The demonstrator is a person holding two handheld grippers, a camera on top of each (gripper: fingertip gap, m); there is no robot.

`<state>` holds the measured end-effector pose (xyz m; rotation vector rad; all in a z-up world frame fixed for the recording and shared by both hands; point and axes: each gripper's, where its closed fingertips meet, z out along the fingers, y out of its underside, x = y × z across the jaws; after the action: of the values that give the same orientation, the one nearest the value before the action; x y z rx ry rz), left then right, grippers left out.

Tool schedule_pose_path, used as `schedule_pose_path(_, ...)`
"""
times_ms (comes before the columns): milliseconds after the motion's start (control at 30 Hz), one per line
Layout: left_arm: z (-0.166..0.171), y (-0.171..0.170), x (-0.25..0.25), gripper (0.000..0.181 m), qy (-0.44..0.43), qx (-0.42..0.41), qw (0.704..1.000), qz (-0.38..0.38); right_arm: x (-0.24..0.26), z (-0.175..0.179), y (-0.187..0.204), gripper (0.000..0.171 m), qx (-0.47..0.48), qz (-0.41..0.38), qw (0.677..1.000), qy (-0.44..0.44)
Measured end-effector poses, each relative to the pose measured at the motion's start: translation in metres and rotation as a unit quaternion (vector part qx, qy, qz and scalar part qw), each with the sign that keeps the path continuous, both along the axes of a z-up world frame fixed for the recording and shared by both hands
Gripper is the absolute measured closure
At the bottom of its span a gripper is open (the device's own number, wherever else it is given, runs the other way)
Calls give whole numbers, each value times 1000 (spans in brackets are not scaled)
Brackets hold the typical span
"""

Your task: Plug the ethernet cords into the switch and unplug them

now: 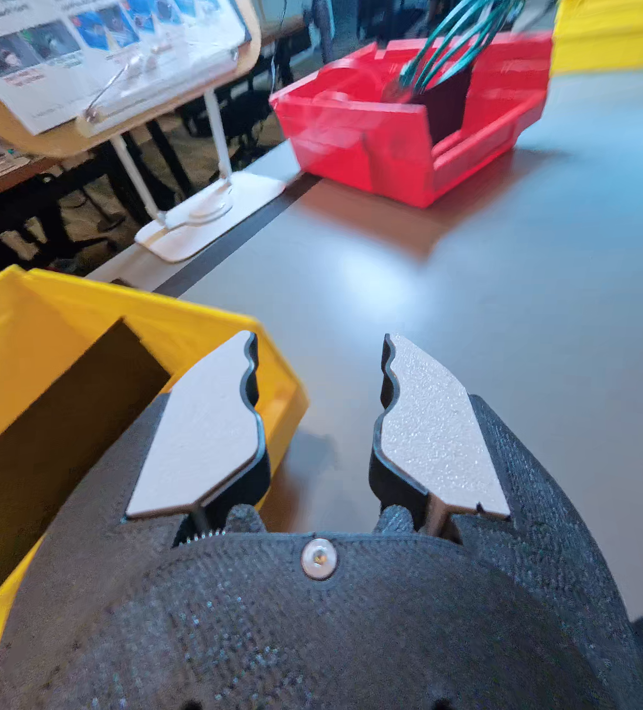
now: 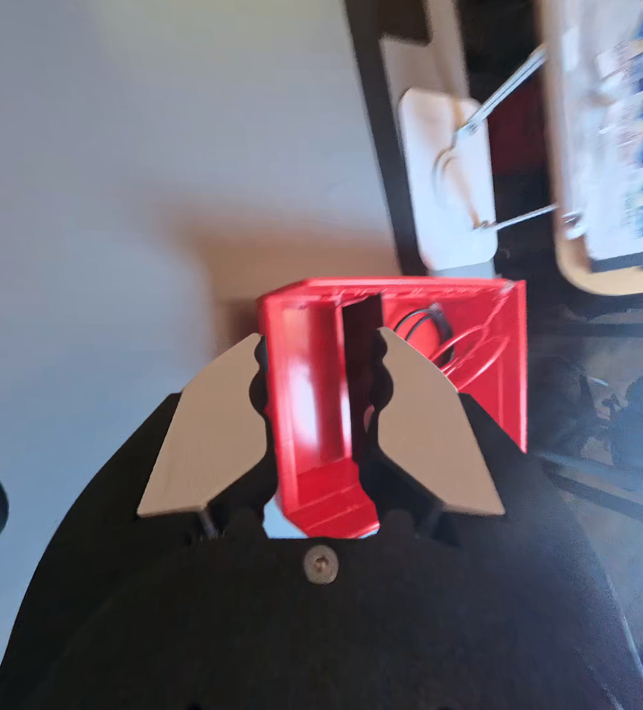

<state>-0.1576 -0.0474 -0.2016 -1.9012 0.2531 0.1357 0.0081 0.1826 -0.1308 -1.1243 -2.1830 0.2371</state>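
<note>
My left gripper (image 1: 319,369) is spread wide and empty over the grey table (image 1: 504,307), beside a yellow bin (image 1: 62,345). My right gripper (image 2: 320,369) straddles the red bin (image 2: 312,403), jaws apart; grip uncertain. Green ethernet cords (image 1: 454,42) rise from that bin.

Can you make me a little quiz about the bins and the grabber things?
1. True or false: the left gripper is holding a cord.
2. Which bin holds the green cords? A yellow, B red, C blue.
3. Fill in: the left gripper hovers right beside a ____ bin.

Key:
1. False, its jaws are open and empty.
2. B, the red bin.
3. The yellow bin.
</note>
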Motion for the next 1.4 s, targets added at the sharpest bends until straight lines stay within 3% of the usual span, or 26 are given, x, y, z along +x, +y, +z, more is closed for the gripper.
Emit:
schedule_pose_path(167, -24, -36, -45, 119, 90, -125, 987, 46, 43, -95, 25, 121, 51, -49, 992, -105)
schedule_pose_path(367, -70, -56, -75, 120, 132, -283, 949, 48, 40, -150, 60, 113, 56, -77, 982, -165)
schedule_pose_path(433, -79, -55, -78, 123, 142, -305, 941, 40, 34, -159, 62, 120, 56, -72, 981, -170)
schedule_pose_path(667, -88, -47, -80, 149, 179, -313, 933, -7, 32, -162, 57, 141, 53, -44, 985, -160)
schedule_pose_path(800, -88, -38, -74, 152, 206, -303, 930, -37, 38, -161, 44, 142, 62, -19, 987, -149)
schedule_pose_path(967, -87, -18, -49, 152, 233, -287, 927, -58, 52, -160, 0, 142, 84, 17, 989, -123)
schedule_pose_path(1200, -85, 44, 25, 152, 276, -247, 916, -151, 82, -151, -58, 140, 143, 12, 987, -74)
schedule_pose_path(1400, -75, 103, 50, 147, 290, -189, 920, -182, 114, -99, -105, 133, -4, -48, 994, 102)
